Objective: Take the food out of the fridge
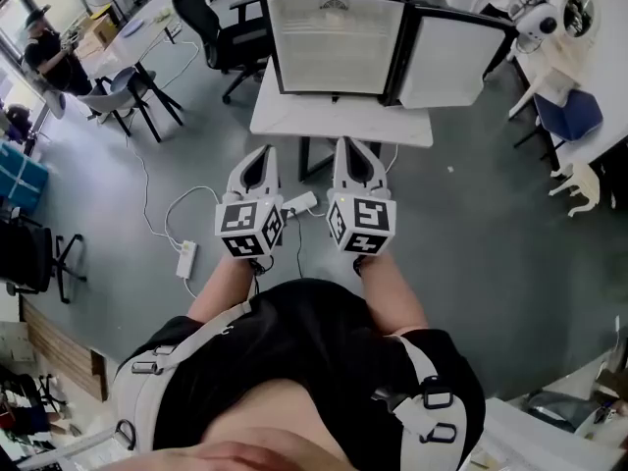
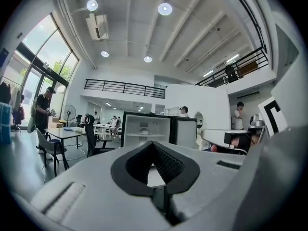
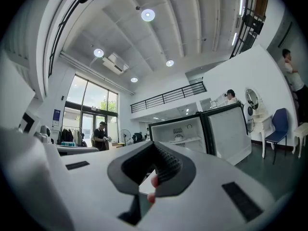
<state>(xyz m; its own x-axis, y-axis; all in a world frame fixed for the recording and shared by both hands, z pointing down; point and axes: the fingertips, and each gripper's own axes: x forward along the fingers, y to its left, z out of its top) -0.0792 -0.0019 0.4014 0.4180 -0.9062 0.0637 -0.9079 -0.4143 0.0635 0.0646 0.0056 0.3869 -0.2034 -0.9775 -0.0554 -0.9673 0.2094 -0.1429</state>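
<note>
A small black-framed fridge [image 1: 271, 47] stands on a white table [image 1: 343, 124] ahead of me, its door [image 1: 453, 62] swung open to the right. In the left gripper view, a small pale dish [image 2: 144, 129] sits on the upper shelf of the fridge [image 2: 124, 129]. The right gripper view shows the same dish [image 3: 179, 138], too small to identify. My left gripper [image 1: 262, 155] and right gripper [image 1: 350, 147] are side by side in front of the table, level and pointing at the fridge. Both are shut and hold nothing. Each is well short of the fridge.
A power strip [image 1: 186, 258] and cables lie on the grey floor at the left. Office chairs [image 1: 211, 27] and a desk stand at the back left, where a person [image 1: 49, 52] is. White tables and a blue chair [image 1: 571, 116] are on the right.
</note>
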